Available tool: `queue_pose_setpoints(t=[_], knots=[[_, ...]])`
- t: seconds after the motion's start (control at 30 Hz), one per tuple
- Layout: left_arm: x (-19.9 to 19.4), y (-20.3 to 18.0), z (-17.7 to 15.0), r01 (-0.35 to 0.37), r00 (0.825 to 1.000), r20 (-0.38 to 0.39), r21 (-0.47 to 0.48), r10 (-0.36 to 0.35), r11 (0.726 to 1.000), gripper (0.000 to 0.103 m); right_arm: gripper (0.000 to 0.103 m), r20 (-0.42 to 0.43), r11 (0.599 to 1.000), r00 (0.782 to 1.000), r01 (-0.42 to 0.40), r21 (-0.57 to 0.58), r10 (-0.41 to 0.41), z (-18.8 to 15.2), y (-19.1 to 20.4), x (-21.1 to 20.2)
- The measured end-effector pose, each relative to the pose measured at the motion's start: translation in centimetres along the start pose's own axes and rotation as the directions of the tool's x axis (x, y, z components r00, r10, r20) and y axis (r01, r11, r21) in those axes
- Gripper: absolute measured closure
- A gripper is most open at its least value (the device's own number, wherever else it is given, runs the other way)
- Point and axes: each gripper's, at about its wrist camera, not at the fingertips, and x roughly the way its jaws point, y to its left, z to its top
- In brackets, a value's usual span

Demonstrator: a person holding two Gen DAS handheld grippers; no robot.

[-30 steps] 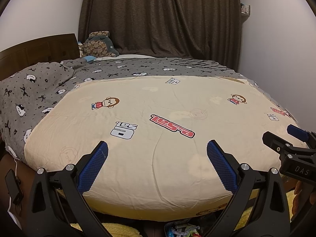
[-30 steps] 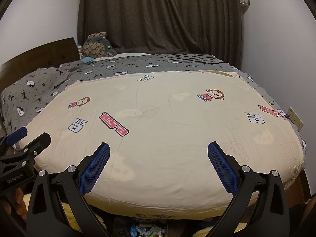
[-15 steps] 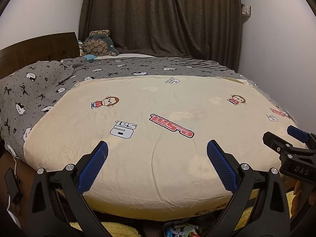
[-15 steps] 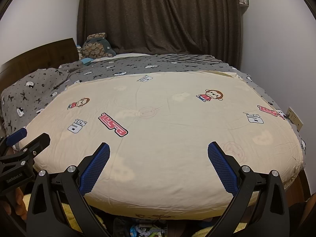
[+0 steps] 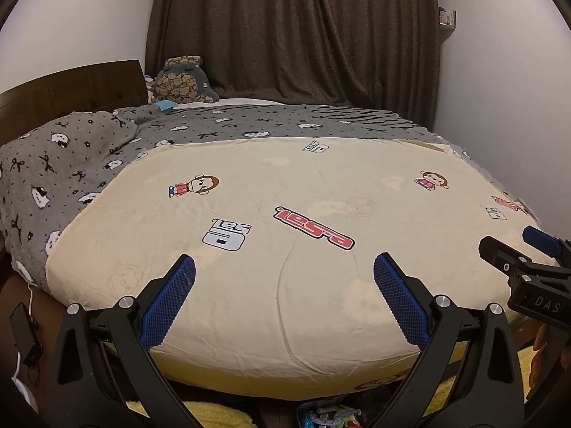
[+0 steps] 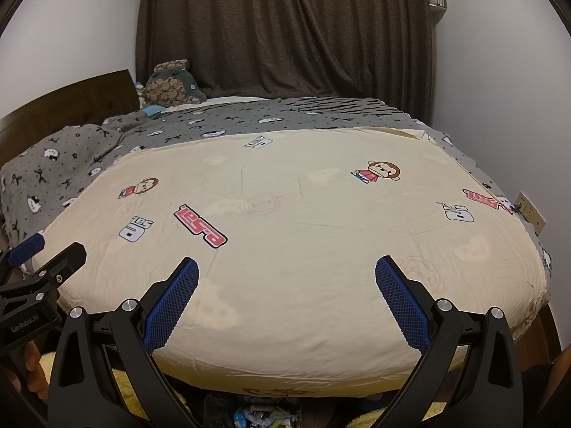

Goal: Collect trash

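Observation:
A heap of colourful wrappers (image 5: 330, 417) lies in a dark container on the floor at the foot of the bed; it also shows in the right wrist view (image 6: 257, 415). My left gripper (image 5: 284, 267) is open and empty above the bed's near edge. My right gripper (image 6: 286, 269) is open and empty, held level beside it; it shows at the right of the left wrist view (image 5: 514, 246). The left gripper shows at the left edge of the right wrist view (image 6: 46, 249). No loose trash shows on the bed.
A cream cartoon-print sheet (image 5: 285, 214) covers the bed, with a grey patterned blanket (image 5: 71, 164) and a plush toy (image 5: 182, 82) at the head. Dark curtains (image 5: 296, 32) hang behind. A yellow rug (image 5: 214, 415) lies at the bed's foot. A wall socket (image 6: 531, 212) is at right.
Both views have shifted very slightly; the bed sits a touch lower in the frames. Both grippers stay open and empty.

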Motion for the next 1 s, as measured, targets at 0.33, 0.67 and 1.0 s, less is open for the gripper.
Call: queue_pose_setpoints(t=[0.33,0.67,1.0], knots=[[0.31,0.39,0.2,0.022,1.0,-0.02,-0.02,-0.023,1.0,0.008,0.003,0.002,1.0,1.0,0.002,-0.003,-0.002,-0.01,0.04,0.0],[0.48,0.4,0.21,0.025,0.999,-0.028,-0.018,-0.025,1.0,0.008,0.003,0.0,1.0,1.0,0.001,-0.007,-0.001,-0.08,0.13,0.09],[0.56,0.49,0.17,0.022,0.999,-0.033,-0.025,-0.023,0.999,0.008,0.003,-0.001,1.0,1.0,0.001,-0.003,-0.001,-0.08,0.07,0.29]])
